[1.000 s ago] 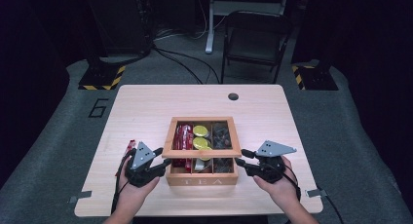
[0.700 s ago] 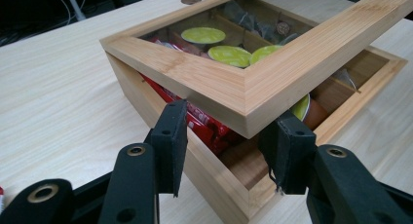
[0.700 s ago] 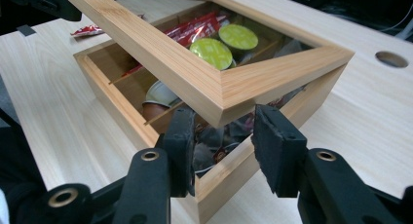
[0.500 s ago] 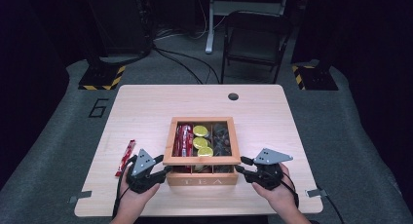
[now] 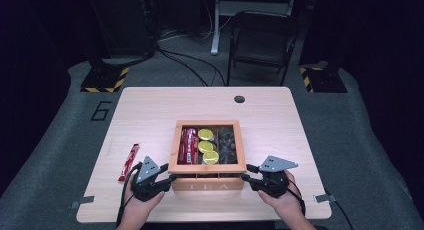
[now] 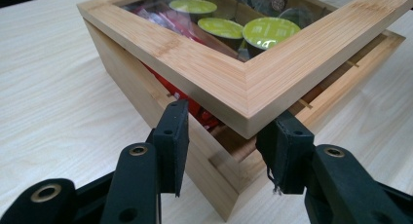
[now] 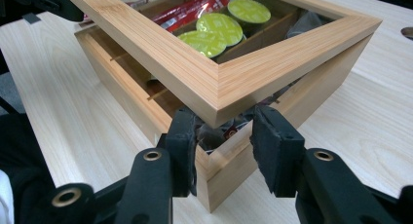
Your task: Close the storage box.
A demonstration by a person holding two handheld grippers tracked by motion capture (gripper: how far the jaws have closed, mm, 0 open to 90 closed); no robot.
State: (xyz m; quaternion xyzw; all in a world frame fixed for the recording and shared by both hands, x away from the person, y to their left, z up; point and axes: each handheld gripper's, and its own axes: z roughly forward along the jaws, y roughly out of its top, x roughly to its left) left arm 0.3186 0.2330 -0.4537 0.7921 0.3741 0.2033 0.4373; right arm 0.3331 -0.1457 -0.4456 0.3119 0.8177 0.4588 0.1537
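A wooden tea box (image 5: pixel 207 185) stands at the table's near middle. Its windowed lid (image 5: pixel 207 168) is tilted, its front edge lifted off the box. My left gripper (image 5: pixel 172 178) grips the lid's front-left corner and my right gripper (image 5: pixel 245 177) the front-right corner. In the left gripper view the lid (image 6: pixel 209 73) corner sits between my jaws (image 6: pixel 229 136), above the box wall (image 6: pixel 126 83). In the right gripper view my pads flank the lid (image 7: pixel 170 48) corner at my gripper (image 7: pixel 221 131). Green pods (image 5: pixel 210 157), red sachets (image 5: pixel 188 145) and dark packets (image 5: pixel 227 145) lie inside.
A red sachet (image 5: pixel 128 162) lies loose on the table left of the box, close to my left hand. A round cable hole (image 5: pixel 239 99) marks the table's far edge. A folding chair (image 5: pixel 260 35) and cables stand beyond the table.
Both grippers have sunk toward the table with the lid's front corners in them, and the lid has tilted down closer to the box.
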